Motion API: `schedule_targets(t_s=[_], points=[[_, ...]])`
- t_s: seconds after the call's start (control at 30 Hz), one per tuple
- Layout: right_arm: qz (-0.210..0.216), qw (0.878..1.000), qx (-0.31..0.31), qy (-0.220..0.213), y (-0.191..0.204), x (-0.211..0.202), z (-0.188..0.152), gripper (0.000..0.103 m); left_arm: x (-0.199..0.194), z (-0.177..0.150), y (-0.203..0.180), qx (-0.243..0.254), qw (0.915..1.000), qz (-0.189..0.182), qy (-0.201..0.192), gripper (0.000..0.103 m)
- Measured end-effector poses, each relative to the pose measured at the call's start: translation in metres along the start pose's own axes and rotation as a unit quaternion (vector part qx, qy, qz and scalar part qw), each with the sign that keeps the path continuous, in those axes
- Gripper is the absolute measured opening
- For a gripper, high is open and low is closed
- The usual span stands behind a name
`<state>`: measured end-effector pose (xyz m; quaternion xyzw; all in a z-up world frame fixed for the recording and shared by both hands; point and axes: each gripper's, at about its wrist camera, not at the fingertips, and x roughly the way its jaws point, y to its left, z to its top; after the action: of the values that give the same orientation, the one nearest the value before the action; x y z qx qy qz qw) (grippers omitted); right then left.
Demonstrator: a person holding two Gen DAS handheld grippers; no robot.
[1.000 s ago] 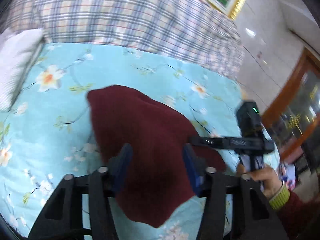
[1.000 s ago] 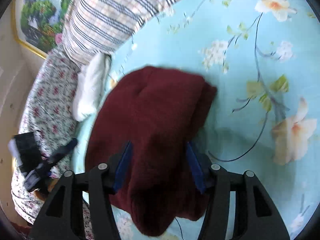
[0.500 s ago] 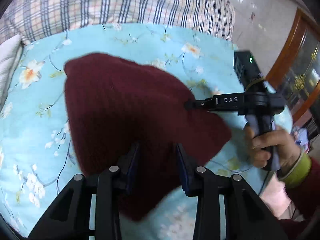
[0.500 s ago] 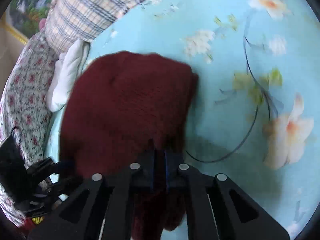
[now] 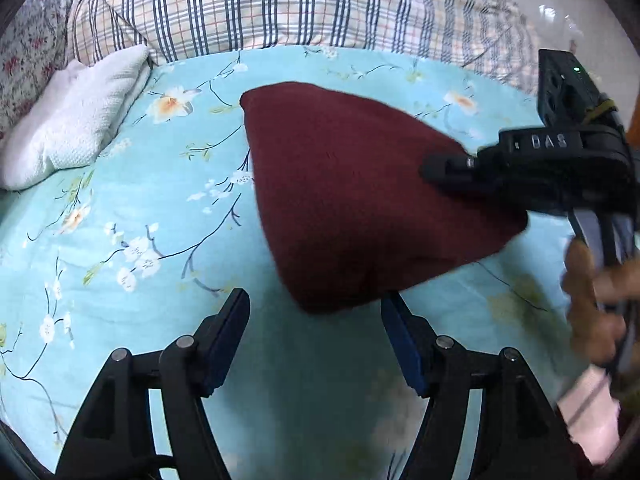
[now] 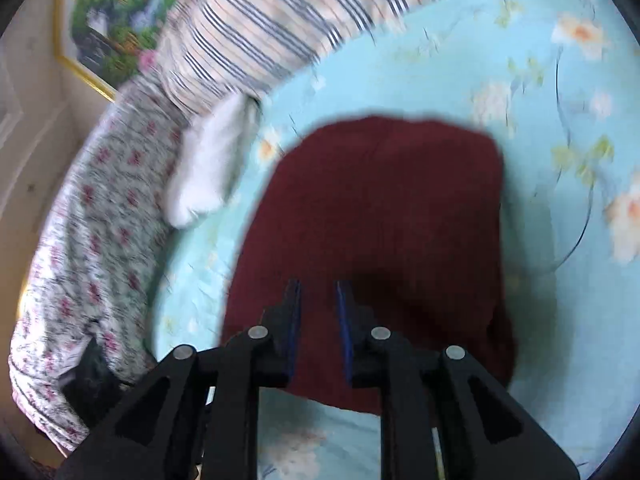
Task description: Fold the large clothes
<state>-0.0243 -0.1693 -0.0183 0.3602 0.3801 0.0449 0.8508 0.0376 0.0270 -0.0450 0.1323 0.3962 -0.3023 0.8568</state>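
Note:
A dark red knitted garment lies folded into a compact bundle on the light blue floral bedsheet; it also shows in the right wrist view. My left gripper is open and empty, just short of the garment's near corner. My right gripper hovers over the garment's near part with its jaws slightly apart and nothing between them. In the left wrist view the right gripper reaches over the garment's right side.
A plaid quilt lies along the back of the bed. A white folded cloth sits at the left. A floral pink-and-grey cover lies beyond it. A framed picture hangs on the wall.
My left gripper opened wide and drew back off the garment. My right gripper went from shut on the garment to slightly open, releasing it. The garment now lies flat on the bed.

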Motion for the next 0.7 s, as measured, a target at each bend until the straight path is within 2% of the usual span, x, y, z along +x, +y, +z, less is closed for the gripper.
schedule_targets(t_s=[0.07,0.13,0.2,0.27,0.33,0.37,0.4,0.47,0.57,0.63,0.7], points=[[-0.007,1.0,0.017,0.011,-0.009,0.013,-0.006,0.017,0.016,0.003,-0.002,-0.013,0.998,0.061,0.007,0.064],[-0.018,0.999,0.023,0.012,-0.016,0.019,-0.006,0.014,0.021,0.002,0.01,-0.051,0.9941,0.096,0.007,0.063],[-0.028,0.999,0.024,0.013,-0.025,0.019,-0.004,0.002,0.023,-0.001,0.028,-0.086,0.9887,0.122,0.014,0.063],[-0.035,0.999,0.032,0.015,-0.033,0.019,-0.003,0.0,0.027,-0.009,0.048,-0.124,0.9864,0.105,0.025,0.063],[-0.022,0.999,0.045,0.014,-0.041,0.019,-0.005,0.0,0.026,-0.01,0.052,-0.123,0.9877,0.093,0.028,0.063],[-0.023,0.999,0.039,0.014,-0.041,0.02,-0.006,0.0,0.023,-0.009,0.051,-0.117,0.9894,0.081,0.027,0.058],[-0.028,0.999,0.034,0.012,-0.04,0.019,-0.007,0.0,0.02,-0.008,0.05,-0.112,0.9917,0.057,0.027,0.05],[-0.037,0.999,0.023,0.008,-0.035,0.018,-0.008,0.0,0.004,-0.005,0.053,-0.108,0.9937,0.008,0.026,0.047],[-0.03,0.999,0.015,0.009,-0.031,0.011,-0.007,0.0,-0.033,0.004,0.058,-0.096,0.9947,-0.037,-0.003,0.046],[-0.03,1.0,0.005,0.007,-0.025,0.001,-0.006,0.003,-0.054,0.017,0.059,-0.087,0.9938,-0.059,-0.038,0.046],[-0.028,1.0,-0.009,-0.006,-0.015,-0.011,-0.002,0.003,-0.06,0.036,0.057,-0.07,0.9897,-0.111,-0.056,0.046]])
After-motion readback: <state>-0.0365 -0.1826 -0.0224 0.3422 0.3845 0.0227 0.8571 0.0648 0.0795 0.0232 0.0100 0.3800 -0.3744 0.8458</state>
